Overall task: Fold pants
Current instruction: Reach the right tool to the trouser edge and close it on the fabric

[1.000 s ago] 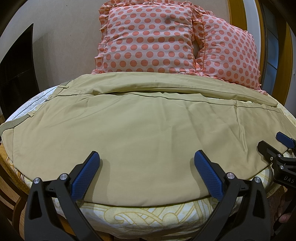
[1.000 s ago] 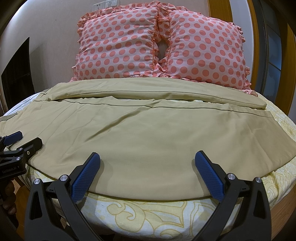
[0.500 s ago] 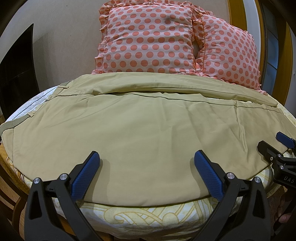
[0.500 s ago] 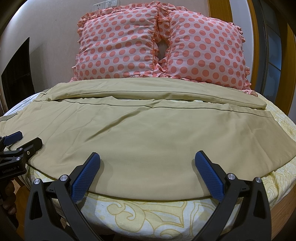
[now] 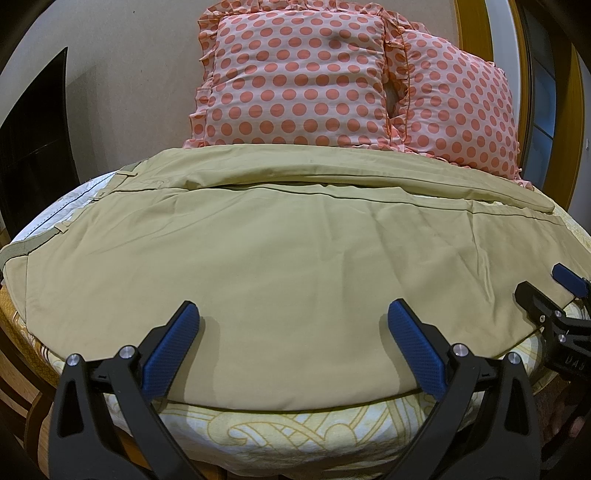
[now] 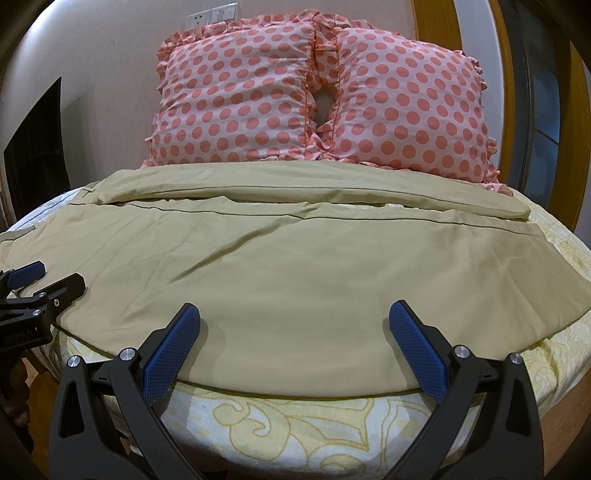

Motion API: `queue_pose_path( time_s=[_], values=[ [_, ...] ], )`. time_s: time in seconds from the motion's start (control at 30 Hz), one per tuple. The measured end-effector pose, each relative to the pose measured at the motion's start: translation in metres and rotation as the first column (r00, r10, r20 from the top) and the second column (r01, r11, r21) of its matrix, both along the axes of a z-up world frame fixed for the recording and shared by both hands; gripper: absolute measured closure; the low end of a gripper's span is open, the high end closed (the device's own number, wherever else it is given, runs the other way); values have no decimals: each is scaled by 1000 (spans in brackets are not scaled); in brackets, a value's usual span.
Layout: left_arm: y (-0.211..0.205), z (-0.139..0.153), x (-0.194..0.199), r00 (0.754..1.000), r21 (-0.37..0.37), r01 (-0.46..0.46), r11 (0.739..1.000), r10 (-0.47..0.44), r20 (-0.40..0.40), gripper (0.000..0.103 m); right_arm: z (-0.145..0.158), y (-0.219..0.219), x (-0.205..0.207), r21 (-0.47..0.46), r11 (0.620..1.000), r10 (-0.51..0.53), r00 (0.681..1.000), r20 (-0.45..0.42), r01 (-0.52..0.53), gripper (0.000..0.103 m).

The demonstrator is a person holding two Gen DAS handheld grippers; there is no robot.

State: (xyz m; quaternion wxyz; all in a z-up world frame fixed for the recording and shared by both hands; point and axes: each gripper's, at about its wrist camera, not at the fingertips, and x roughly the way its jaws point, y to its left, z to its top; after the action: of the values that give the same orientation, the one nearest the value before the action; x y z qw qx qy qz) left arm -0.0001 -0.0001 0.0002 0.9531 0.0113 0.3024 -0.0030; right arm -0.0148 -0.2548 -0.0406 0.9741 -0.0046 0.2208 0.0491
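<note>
pants flat under both gaping claws; only right view shows wall sockets.

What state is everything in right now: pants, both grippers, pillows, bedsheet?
pants: spread flat across the bed, unfolded, lightly creased, waistband at left
left gripper: open, empty, at the near edge of the pants
right gripper: open, empty, at the near edge of the pants
pillows: two, propped upright side by side
bedsheet: under the pants
</note>
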Motion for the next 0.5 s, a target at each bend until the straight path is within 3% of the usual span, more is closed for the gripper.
queue_pose_path(
  time_s=[0.2, 0.33, 0.5],
  values=[
    [0, 0, 1, 1000, 2, 4, 1000, -4, -7, 2, -3, -1, 2, -1, 1000, 25, 1000, 8, -25, 1],
    [4, 9, 9, 998, -7, 19, 1000, -19, -58, 2, 13, -16, 21, 26, 996, 83, 992, -97, -81, 1],
    [14, 34, 15, 1000, 8, -15, 1000, 15, 15, 2, 72, -85, 68, 52, 993, -108, 994, -35, 110, 1]
  ],
)
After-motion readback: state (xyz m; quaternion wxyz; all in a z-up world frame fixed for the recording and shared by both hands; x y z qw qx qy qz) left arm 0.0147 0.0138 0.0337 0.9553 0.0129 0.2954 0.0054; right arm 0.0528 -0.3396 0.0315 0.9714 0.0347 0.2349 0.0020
